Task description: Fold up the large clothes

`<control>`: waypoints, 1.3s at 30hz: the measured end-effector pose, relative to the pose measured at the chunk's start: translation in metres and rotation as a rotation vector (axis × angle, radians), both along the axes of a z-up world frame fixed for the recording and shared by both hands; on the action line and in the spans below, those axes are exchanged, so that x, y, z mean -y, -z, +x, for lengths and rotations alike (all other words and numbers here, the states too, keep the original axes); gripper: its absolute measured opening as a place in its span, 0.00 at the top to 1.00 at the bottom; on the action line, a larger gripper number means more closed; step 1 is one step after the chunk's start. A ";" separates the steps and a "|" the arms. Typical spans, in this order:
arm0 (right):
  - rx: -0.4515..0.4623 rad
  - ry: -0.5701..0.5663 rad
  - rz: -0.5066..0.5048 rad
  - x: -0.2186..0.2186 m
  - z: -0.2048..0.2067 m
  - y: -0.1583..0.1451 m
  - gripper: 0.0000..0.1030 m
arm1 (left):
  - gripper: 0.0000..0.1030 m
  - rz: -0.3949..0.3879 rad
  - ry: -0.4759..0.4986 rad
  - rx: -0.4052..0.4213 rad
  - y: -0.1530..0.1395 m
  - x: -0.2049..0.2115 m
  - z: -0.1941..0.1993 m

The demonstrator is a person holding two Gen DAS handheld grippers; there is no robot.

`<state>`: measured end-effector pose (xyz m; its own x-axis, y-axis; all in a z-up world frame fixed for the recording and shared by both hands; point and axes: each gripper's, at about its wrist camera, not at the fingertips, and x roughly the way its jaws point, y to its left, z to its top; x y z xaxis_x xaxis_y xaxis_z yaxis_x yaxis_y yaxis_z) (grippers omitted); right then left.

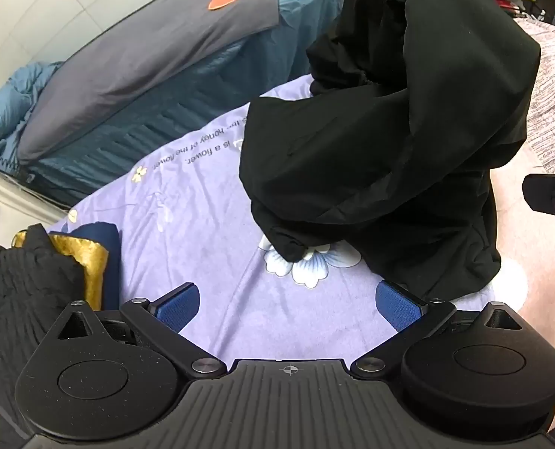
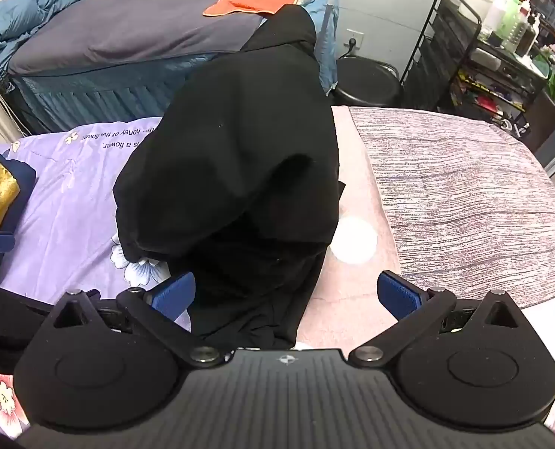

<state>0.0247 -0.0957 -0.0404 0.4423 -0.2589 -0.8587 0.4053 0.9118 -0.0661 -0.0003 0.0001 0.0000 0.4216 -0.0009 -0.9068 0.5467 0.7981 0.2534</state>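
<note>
Black garment [image 1: 390, 142] sits in a crumpled heap on the bed, straddling the seam between the lilac sheet [image 1: 187, 224] and the pink sheet [image 2: 356, 299]; top of the heap stands tall w/ loose folds, lower edge spills toward both cams.

Left gripper [image 1: 296, 299]: jaws wide open, nothing between them, only bare lilac sheet w/ a flower print. Garment's near hem lies just beyond and right of the right blue pad [image 1: 397, 307], looks very close, contact can't be told. Left pad is well clear of the cloth.

Right gripper [image 2: 290, 295]: jaws wide open too, not gripping. Garment's lower fold runs down between the fingers, hugging the left pad [image 2: 172, 295] side; cloth overlaps that pad's edge in view, but pads aren't pressing on it. Right pad sits over pink sheet, apart from the garment.

Left of the left gripper: a folded stack [image 1: 71, 262] of dark, gold and navy items. Grey striped blanket [image 2: 464, 194] to the right of the heap. 2nd bed [image 2: 127, 30] behind.
</note>
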 end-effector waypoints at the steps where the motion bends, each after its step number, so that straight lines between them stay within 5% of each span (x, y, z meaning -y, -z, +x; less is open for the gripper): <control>1: -0.001 -0.001 0.000 0.000 0.000 0.000 0.00 | 0.00 -0.001 0.001 0.000 0.000 0.000 0.000; 39: -0.009 0.003 0.005 -0.002 0.001 0.003 0.00 | 0.00 -0.002 -0.002 0.005 0.002 0.000 -0.002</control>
<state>0.0259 -0.0934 -0.0438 0.4341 -0.2557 -0.8638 0.4072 0.9110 -0.0650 -0.0026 0.0004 -0.0017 0.4258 -0.0020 -0.9048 0.5438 0.7998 0.2542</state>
